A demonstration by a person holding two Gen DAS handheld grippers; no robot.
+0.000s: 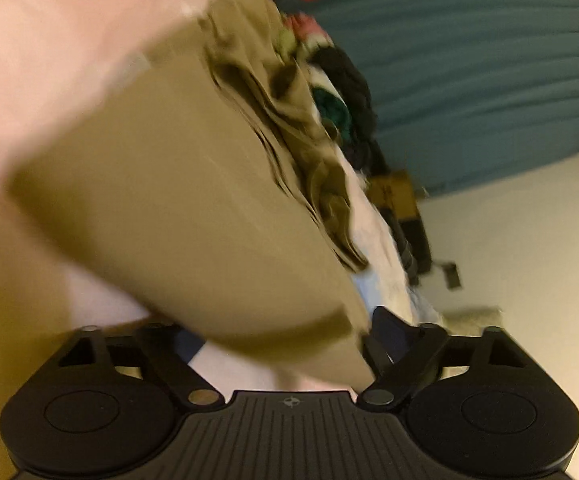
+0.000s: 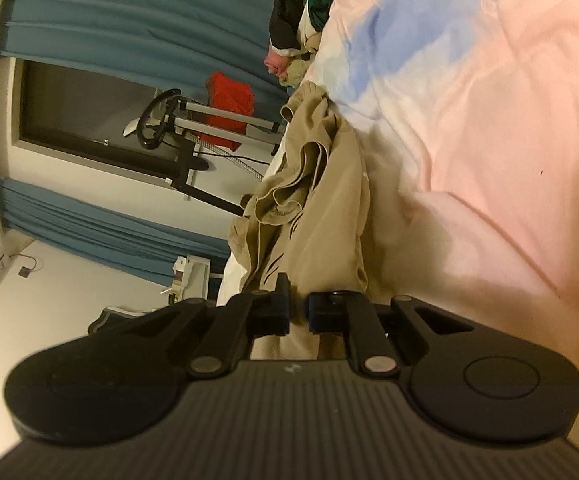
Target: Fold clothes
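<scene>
A tan garment [image 1: 177,200] fills the middle of the left wrist view, blurred, with its bunched folds along the right side. My left gripper [image 1: 285,332] is open, its fingers spread wide; the garment's lower edge lies across the gap and hides the left fingertip. In the right wrist view the same tan garment [image 2: 321,208] stretches away over a pink and blue bedsheet [image 2: 489,140]. My right gripper [image 2: 297,308] is shut on the garment's near end, with fabric pinched between the two fingers.
A heap of other clothes [image 2: 305,8], black, green and pink, lies at the far end of the bed. Teal curtains [image 2: 129,20] hang behind it. A metal rack [image 2: 193,128] with a red cloth [image 2: 229,108] stands beside the bed. Boxes [image 1: 397,196] sit on the pale floor.
</scene>
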